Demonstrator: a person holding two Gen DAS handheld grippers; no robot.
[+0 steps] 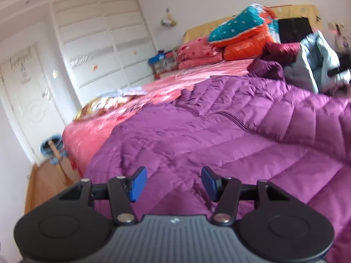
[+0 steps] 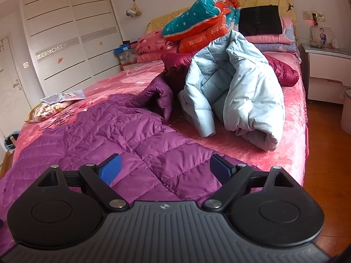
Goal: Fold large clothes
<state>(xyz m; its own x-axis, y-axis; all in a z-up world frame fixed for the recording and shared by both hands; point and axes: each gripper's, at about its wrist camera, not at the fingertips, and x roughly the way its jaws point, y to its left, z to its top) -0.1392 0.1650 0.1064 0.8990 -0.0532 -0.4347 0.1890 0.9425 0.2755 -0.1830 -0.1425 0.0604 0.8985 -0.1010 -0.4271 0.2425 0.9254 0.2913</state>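
- Purple jacket (image 2: pixel 122 135): spread flat on pink bed (image 2: pixel 241 151), near edge.
- L gripper (image 1: pixel 174 183): released, pads apart w/ nothing clamped, over jacket.
- R gripper (image 2: pixel 164 168): released, jaws wide, over jacket hem.
- Blue jacket (image 2: pixel 237 83): heaped behind.

Purple quilted down jacket (image 2: pixel 114 135) spread flat over the near part of the pink bed (image 2: pixel 252 151), zipper line showing, far end bunched into a raised fold. Pale blue padded jacket (image 2: pixel 237 83) heaped and crumpled farther back to the right. Dark red puffer (image 2: pixel 283 70) crumpled behind the blue one.
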